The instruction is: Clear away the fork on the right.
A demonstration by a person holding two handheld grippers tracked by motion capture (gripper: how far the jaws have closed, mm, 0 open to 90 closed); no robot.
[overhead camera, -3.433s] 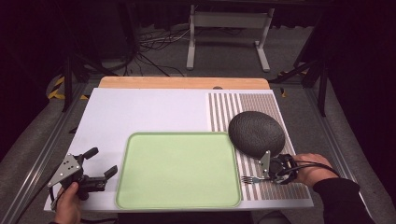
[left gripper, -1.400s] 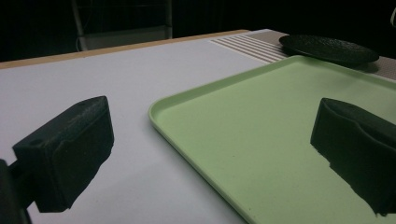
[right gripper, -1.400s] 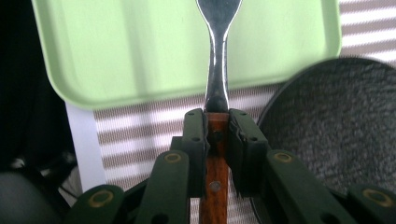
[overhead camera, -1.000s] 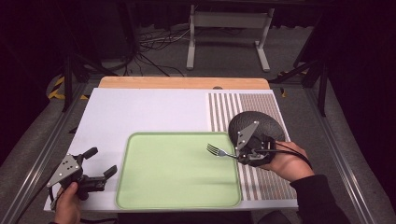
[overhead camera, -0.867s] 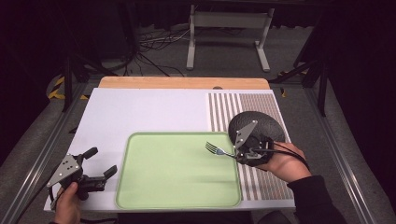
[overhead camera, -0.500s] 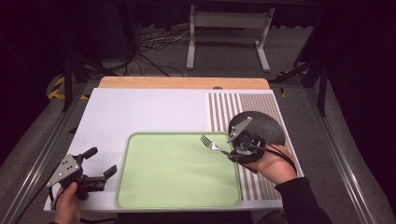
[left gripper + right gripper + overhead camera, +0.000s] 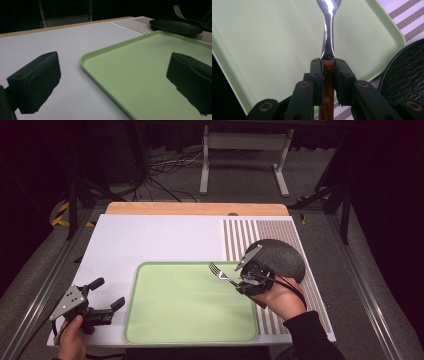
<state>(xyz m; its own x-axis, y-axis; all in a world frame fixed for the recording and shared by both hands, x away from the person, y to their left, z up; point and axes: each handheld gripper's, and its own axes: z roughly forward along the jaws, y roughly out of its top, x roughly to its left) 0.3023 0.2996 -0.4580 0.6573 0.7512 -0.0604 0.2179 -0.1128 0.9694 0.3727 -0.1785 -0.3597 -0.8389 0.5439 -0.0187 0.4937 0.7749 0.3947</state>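
Observation:
A fork [image 7: 220, 273] with a wooden handle [image 7: 327, 92] and metal tines [image 7: 329, 5] is held in the air over the right edge of a pale green tray [image 7: 190, 302]. My right gripper [image 7: 241, 283] is shut on its handle, tines pointing left and away. A dark round plate [image 7: 278, 258] lies just right of the tray, on the striped mat. My left gripper [image 7: 107, 296] rests at the table's front left, open and holding nothing, its jaws facing the tray [image 7: 150, 72].
A white board [image 7: 150, 240] covers the table, with a brown-striped mat [image 7: 250, 232] at the right and a wooden strip [image 7: 195, 208] along the far edge. Metal rails run down both sides. Cables and a stand lie on the floor beyond.
My right gripper has carried the fork from the front right of the mat up and left, to above the tray's right edge. The left gripper has stayed put.

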